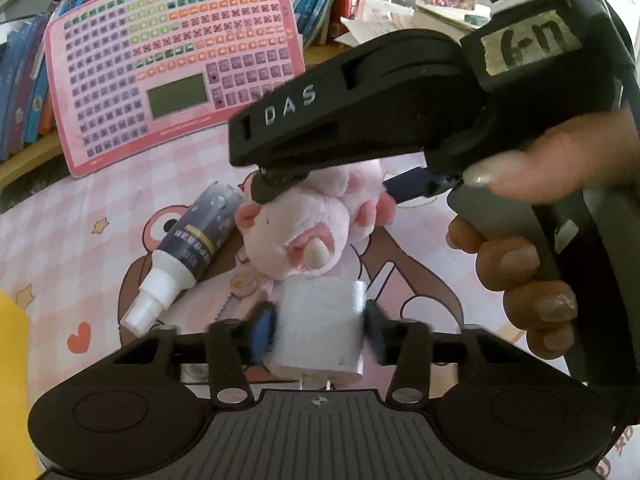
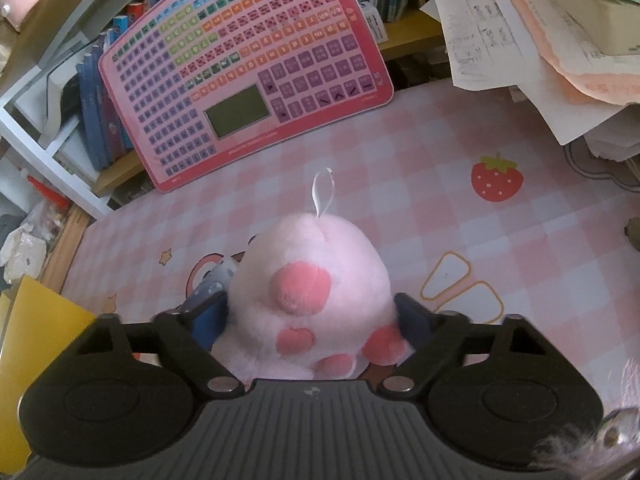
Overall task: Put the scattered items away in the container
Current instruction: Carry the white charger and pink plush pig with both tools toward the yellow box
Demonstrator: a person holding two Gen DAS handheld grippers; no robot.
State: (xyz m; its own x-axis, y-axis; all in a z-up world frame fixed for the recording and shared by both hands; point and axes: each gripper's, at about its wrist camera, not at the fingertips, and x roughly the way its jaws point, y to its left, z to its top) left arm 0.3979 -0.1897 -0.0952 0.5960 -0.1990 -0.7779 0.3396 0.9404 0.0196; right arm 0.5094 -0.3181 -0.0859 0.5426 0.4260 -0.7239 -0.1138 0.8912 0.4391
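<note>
Two hand-held grippers are working at once, each already loaded. We are seeing the left hand-held gripper [image 1: 320, 330] clamping a white block-shaped item [image 1: 322, 328], probably a plug adapter, its blue pads pressing on both side faces. The right hand-held gripper [image 2: 316, 322] is squeezing the pink plush toy [image 2: 312, 300] low on its body, with the pads sinking into the fur on either side. From the left wrist view, the plush appears to be resting on or just above the table mat [image 1: 80, 248], so we are judging it as not yet clearly lifted.

Advice for the step in hand: we are recommending a straight lift of the plush before any sideways move, since the soft body is likely to slip or roll in the pads. The adapter's smooth faces are calling for a steady, level carry.

A spray bottle [image 1: 188, 252] is lying on its side just beside the plush, waiting its turn. A yellow edge [image 2: 36, 344], possibly the container, is showing at the left; we cannot tell for sure.

Writing: "DAS" is reading clearly on the right gripper's body [image 1: 290, 106]. A taped label [image 1: 528, 44] is carrying handwritten marks we cannot read reliably. Print on the bottle and on the pink keyboard toy [image 2: 248, 76] is too small.
</note>
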